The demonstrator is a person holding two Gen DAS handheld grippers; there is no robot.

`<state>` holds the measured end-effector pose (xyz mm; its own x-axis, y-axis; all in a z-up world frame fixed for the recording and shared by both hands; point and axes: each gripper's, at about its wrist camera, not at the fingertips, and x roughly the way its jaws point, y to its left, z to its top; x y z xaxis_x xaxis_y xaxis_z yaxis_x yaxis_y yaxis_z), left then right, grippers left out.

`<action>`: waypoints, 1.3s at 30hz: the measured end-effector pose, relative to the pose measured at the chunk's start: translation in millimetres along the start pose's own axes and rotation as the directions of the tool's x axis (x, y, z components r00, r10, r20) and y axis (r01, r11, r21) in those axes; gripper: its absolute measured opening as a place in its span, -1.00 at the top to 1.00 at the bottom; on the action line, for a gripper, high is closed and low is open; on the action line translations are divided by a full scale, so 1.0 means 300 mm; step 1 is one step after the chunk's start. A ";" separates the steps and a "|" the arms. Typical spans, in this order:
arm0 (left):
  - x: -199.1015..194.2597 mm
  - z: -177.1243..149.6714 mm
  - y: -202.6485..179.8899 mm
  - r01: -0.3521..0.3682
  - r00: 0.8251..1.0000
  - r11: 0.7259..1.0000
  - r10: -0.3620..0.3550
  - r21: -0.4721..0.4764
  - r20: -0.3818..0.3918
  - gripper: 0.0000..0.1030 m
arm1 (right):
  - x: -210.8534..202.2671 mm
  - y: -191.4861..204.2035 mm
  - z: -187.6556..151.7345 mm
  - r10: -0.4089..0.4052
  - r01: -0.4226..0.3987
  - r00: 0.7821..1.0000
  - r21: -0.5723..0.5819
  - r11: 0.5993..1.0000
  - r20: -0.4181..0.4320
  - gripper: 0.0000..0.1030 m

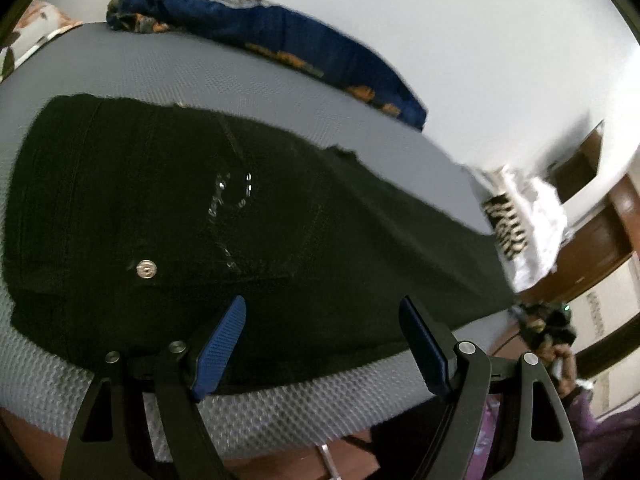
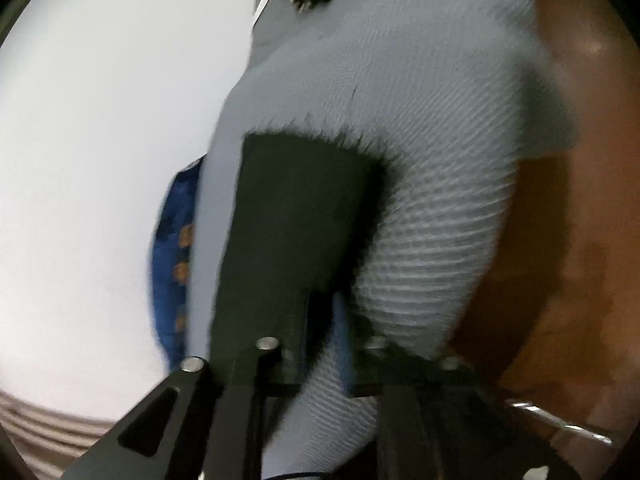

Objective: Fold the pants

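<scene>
The left gripper hangs low at the near edge of the grey mattress, pointing across it, its two blue fingers spread wide and holding nothing. Both fingertips sit over the near border of the black pants, which lie flat on the mattress with the waist end to the left and the legs running off to the right. A silver button shows near the waist, just ahead of the left finger.

The right gripper is tilted steeply and seen through heavy blur. A dark leg end of the pants runs up from between its fingers, with a frayed hem at the top, but I cannot tell whether the jaws are clenched on the cloth or merely lying against it.

Bare mattress stays open beyond the far edge of the pants, up to a rolled blue blanket lying along the wall side. A black-and-white patterned cloth sits at the right end of the mattress, touching or just beside the pant legs. In the right wrist view the mattress side curves down toward a brown floor, and the blue blanket shows as a strip between the mattress and the white wall.
</scene>
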<state>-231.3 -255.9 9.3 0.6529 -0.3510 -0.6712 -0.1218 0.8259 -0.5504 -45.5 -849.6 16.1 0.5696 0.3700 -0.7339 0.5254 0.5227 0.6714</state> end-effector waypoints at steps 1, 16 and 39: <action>-0.029 0.000 0.002 0.007 1.000 1.000 -0.007 0.002 0.016 -0.54 | -0.047 0.013 -0.008 -0.004 0.004 1.000 0.002 1.000 0.021 0.52; -0.323 0.078 0.351 -0.187 0.959 0.969 0.215 -0.160 0.184 -0.54 | 0.293 0.831 -1.177 -0.115 -0.546 0.775 -0.750 0.373 -0.621 0.52; -0.367 0.070 0.529 -0.156 0.964 0.948 0.208 -0.277 0.168 -0.54 | 0.455 0.817 -1.675 -0.218 -0.325 0.940 -0.876 -0.355 -0.261 0.90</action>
<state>-306.9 -76.8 6.4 0.7294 -0.0923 -0.6778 -0.4248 0.7155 -0.5547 -156.5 -285.1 28.6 0.2564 0.4343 -0.8635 -0.9257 0.3673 -0.0901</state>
